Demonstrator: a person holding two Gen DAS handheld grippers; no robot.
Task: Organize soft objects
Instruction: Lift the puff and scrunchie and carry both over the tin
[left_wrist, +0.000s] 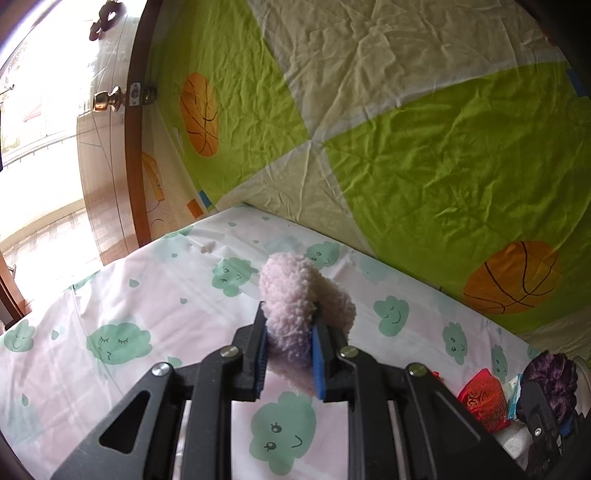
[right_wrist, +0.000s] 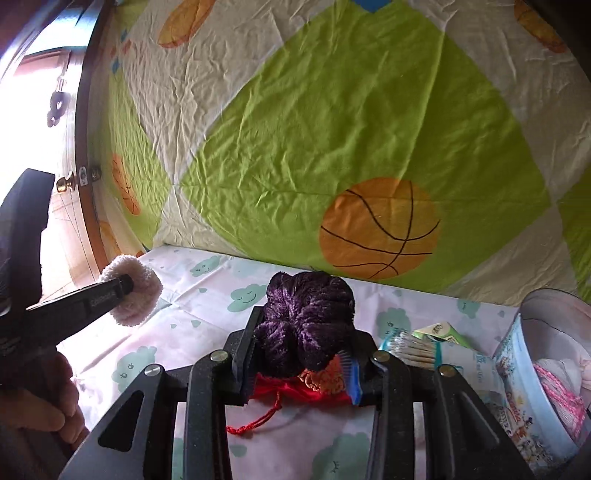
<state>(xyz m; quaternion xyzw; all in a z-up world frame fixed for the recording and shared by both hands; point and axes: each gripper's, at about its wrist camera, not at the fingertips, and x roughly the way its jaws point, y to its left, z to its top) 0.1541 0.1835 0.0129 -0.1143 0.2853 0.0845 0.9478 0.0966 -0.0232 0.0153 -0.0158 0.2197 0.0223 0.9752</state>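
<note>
Left gripper (left_wrist: 288, 354) is clamped hard on the pale pink fleece scrunchie (left_wrist: 303, 299), its blue pads sunk into the lower band so the loop stands up above the fingertips. We read this as a secure hold — the pile compresses and fills the gap.

Right gripper (right_wrist: 301, 363) has its jaws partly closed around the dark purple velvet scrunchie (right_wrist: 308, 317); the fabric bulges over both fingers, and we judge the pads are pressing on it. It sits just above the red drawstring pouch (right_wrist: 295, 387), which lies on the cloud-print sheet (right_wrist: 184, 317).

Handling notes:
- Both scrunchies look very light, soft and springy; nothing here is fragile.
- Velvet is the slicker of the two. We would grip across the gathered band, not a loose fold, which could slide out.
- Take care not to snag the pouch or its cord with the lower pad edges.

Outward to the right stands the round printed tin (right_wrist: 517, 369), tilted open and holding pink soft items already — the likely destination. Beside it lie a brush and small packets.
</note>
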